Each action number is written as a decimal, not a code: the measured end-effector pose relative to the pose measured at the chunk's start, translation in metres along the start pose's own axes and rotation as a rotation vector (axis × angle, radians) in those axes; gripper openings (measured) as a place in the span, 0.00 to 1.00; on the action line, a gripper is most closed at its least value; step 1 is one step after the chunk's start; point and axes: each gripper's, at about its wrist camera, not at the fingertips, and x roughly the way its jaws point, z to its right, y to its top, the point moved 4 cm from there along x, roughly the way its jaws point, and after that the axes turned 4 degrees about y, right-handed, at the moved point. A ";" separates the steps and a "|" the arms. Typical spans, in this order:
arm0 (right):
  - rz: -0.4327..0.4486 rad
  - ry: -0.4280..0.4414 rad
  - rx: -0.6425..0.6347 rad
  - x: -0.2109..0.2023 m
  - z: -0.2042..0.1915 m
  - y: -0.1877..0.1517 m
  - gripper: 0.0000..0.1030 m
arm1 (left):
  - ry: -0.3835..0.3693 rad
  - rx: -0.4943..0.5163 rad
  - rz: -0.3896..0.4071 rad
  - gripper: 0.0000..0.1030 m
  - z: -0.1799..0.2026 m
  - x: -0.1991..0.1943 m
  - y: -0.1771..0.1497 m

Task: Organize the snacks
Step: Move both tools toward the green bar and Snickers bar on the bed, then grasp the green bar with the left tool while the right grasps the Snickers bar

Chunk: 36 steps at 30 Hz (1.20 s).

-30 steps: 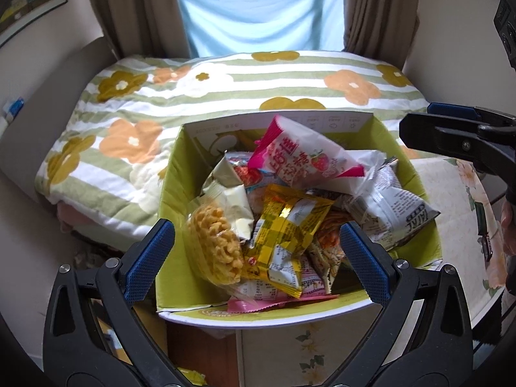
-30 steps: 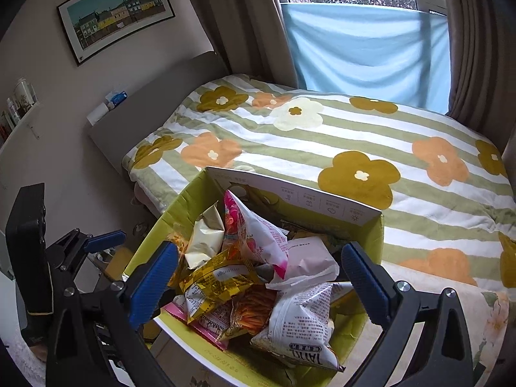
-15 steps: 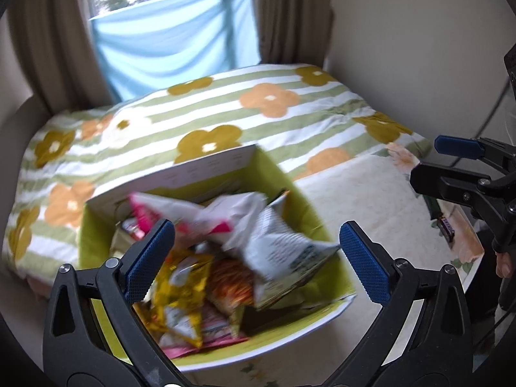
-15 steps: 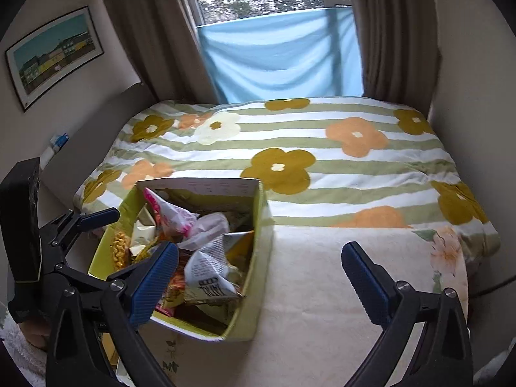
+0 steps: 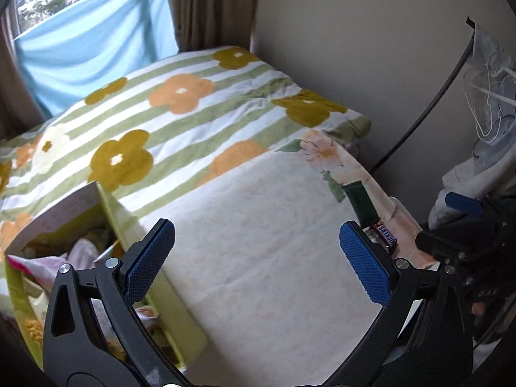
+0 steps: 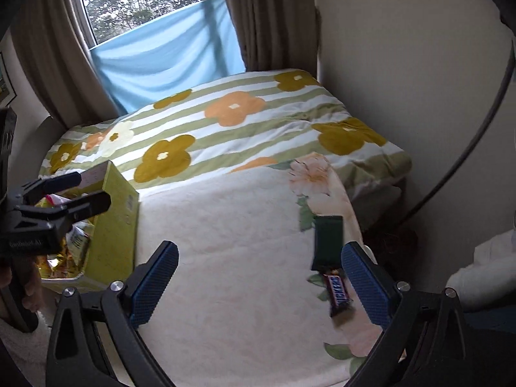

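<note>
A yellow-green snack box [image 5: 116, 222] [image 6: 116, 213] full of packets sits at the left of a cream floral cloth [image 5: 258, 242] [image 6: 232, 258]. A Snickers bar [image 6: 338, 294] [image 5: 385, 240] lies near the cloth's right edge, with a dark green packet [image 6: 329, 237] [image 5: 361, 201] just beyond it. My left gripper [image 5: 258, 266] hangs open over the bare cloth, holding nothing. My right gripper [image 6: 258, 285] is open too, its right finger [image 6: 364, 285] beside the Snickers bar. Each gripper shows in the other's view, the left gripper [image 6: 61, 206] over the box.
A bed with a green-striped flowered cover [image 6: 225, 129] lies behind the cloth. A beige wall [image 6: 403, 80] stands to the right, with a black cable [image 6: 477, 148] and white items [image 5: 490, 113] near it. Curtains and a blue sheet [image 6: 167, 64] hang at the window.
Both views have swung right, away from the snack box and toward the cloth's right edge. The Snickers bar and green packet have come into the right wrist view.
</note>
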 end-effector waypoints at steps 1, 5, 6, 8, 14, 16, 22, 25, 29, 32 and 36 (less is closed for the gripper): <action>-0.015 -0.008 0.015 0.004 0.011 -0.006 0.98 | -0.012 0.006 -0.012 0.99 0.009 0.007 0.002; -0.070 -0.048 0.042 0.020 0.046 -0.029 0.98 | -0.056 0.042 -0.087 0.99 0.057 0.048 0.009; -0.078 -0.050 0.047 0.023 0.052 -0.034 0.98 | -0.069 0.050 -0.112 0.98 0.071 0.062 0.010; -0.090 -0.053 0.051 0.031 0.064 -0.044 0.98 | -0.092 0.060 -0.147 0.98 0.092 0.082 0.010; -0.119 -0.024 0.005 0.053 0.079 -0.070 0.91 | -0.111 0.121 -0.245 0.97 0.151 0.142 0.007; -0.131 -0.022 -0.021 0.062 0.081 -0.076 0.85 | -0.109 0.135 -0.265 0.96 0.162 0.157 0.007; -0.163 -0.038 -0.098 0.093 0.085 -0.087 0.70 | -0.096 0.139 -0.325 0.89 0.183 0.197 0.004; -0.167 -0.034 -0.105 0.102 0.094 -0.089 0.66 | -0.092 0.147 -0.356 0.80 0.192 0.214 0.000; -0.151 -0.024 -0.124 0.104 0.101 -0.090 0.65 | -0.089 0.148 -0.385 0.76 0.202 0.230 -0.005; -0.146 -0.023 -0.134 0.105 0.104 -0.090 0.62 | -0.077 0.156 -0.398 0.75 0.207 0.237 -0.009; -0.134 0.001 -0.143 0.102 0.108 -0.089 0.60 | -0.057 0.168 -0.396 0.75 0.212 0.242 -0.010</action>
